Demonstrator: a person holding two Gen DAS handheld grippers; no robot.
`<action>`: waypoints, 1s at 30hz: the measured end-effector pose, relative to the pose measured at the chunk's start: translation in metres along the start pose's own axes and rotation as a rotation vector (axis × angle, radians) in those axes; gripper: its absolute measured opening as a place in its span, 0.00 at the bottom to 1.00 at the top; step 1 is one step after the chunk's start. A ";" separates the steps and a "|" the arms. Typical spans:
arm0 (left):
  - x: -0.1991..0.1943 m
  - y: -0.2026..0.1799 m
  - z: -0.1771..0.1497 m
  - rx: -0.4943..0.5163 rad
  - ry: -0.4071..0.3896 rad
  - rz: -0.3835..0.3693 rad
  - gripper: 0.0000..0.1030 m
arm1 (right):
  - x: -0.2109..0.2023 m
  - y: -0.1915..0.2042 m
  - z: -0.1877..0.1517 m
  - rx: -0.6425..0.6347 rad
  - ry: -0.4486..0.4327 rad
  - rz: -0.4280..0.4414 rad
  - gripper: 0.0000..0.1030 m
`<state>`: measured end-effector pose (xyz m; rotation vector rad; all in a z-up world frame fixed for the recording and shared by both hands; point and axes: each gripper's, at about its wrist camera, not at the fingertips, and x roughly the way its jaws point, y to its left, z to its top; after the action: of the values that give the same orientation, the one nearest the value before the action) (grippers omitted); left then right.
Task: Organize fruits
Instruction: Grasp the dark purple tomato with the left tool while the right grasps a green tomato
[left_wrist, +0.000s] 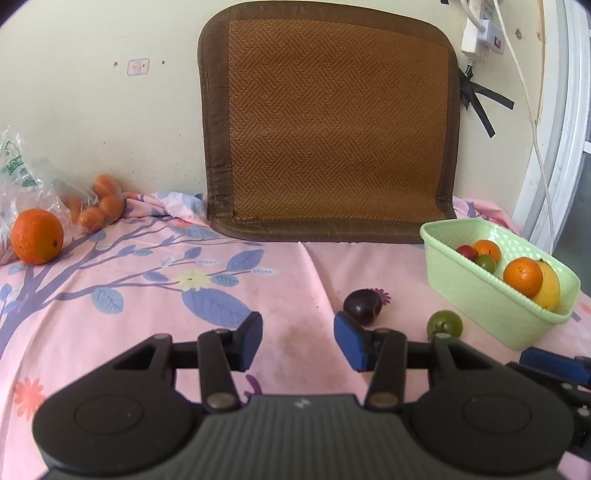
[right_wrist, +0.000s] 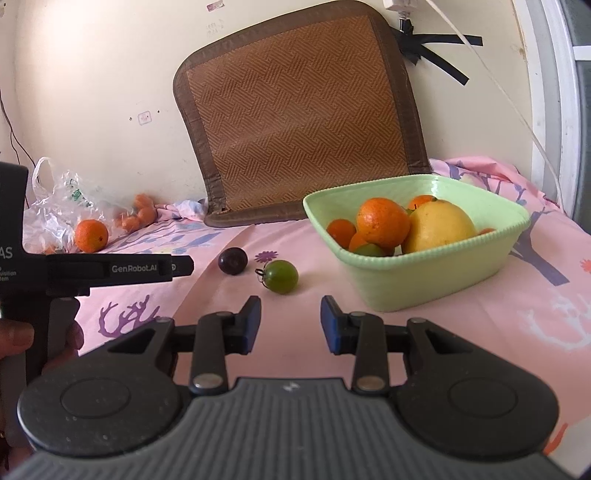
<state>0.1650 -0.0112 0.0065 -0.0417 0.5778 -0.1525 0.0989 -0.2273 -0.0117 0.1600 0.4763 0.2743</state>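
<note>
Fruit left loose, a green tomato and dark plum, sits just ahead-left of the wide-open, empty right gripper, the basket ahead-right, and could roll off a hasty pinch, while the left gripper gapes empty.

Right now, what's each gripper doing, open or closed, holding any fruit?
Left gripper: open, holding nothing.
Right gripper: open, holding nothing.

Woven brown mat propped against the cream wall, white power strip beside it.
</note>
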 end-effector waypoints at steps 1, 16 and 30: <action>-0.001 -0.001 0.000 0.004 -0.005 0.000 0.42 | 0.000 0.000 0.000 0.001 0.001 -0.003 0.37; 0.004 0.004 0.006 -0.011 0.008 -0.100 0.48 | 0.008 0.009 0.004 -0.014 0.015 -0.020 0.37; 0.047 -0.018 0.024 0.288 0.083 -0.255 0.31 | 0.056 0.017 0.020 -0.019 0.111 -0.025 0.40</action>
<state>0.2148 -0.0359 0.0028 0.1719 0.6270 -0.4854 0.1526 -0.1964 -0.0147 0.1201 0.5856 0.2640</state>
